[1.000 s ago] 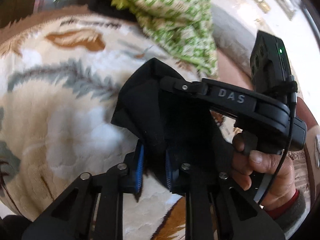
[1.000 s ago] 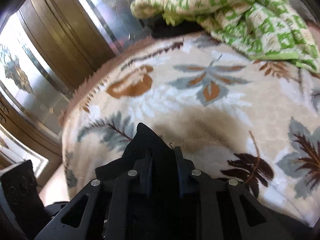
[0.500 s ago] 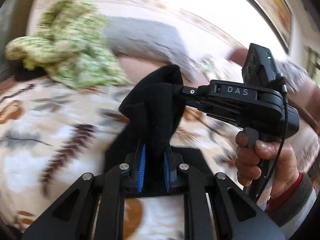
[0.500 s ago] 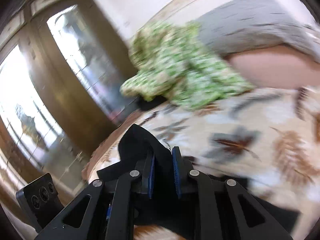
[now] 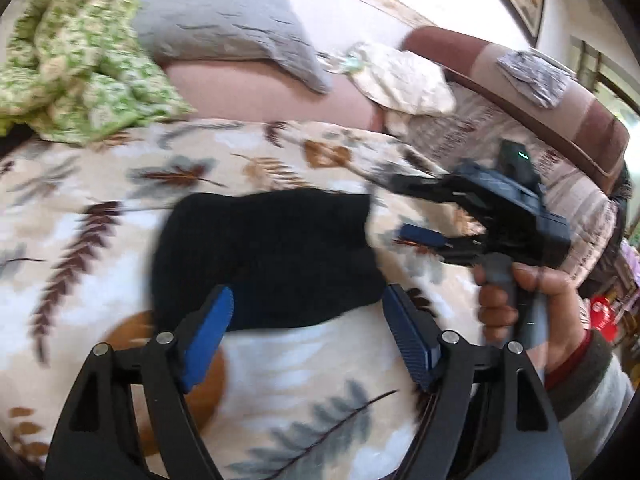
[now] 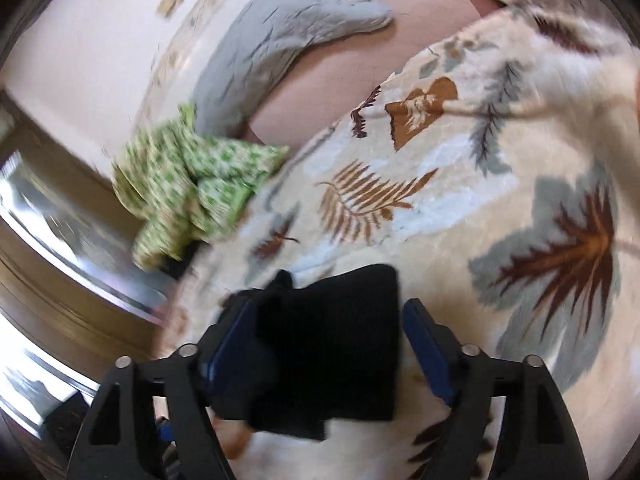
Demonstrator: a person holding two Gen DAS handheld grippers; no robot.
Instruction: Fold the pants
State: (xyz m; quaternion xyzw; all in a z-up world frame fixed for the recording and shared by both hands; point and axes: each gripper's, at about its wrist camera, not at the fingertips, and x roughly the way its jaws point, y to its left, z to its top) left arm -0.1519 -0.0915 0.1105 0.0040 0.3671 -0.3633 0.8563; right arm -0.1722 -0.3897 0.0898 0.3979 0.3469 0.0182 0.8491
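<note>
- Left wrist view: left gripper [image 5: 308,336], a second ago clamped on the folded black fabric pants [image 5: 264,256], has just been opening; blue pads wide apart, gripping nothing.
- Right gripper [image 6: 328,344]: jaws likewise just been opening, released.
- Pants: lying flat on the cream leaf-patterned plush blanket [image 5: 320,376], near edge between each gripper's fingers, no longer lifted.
- Green-checked cloth [image 5: 76,80]: heaped beyond.

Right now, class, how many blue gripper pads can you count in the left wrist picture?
3. Two belong to the left gripper, either side of the black pants; one shows on the right gripper beyond them. Its second pad is hidden.
</note>
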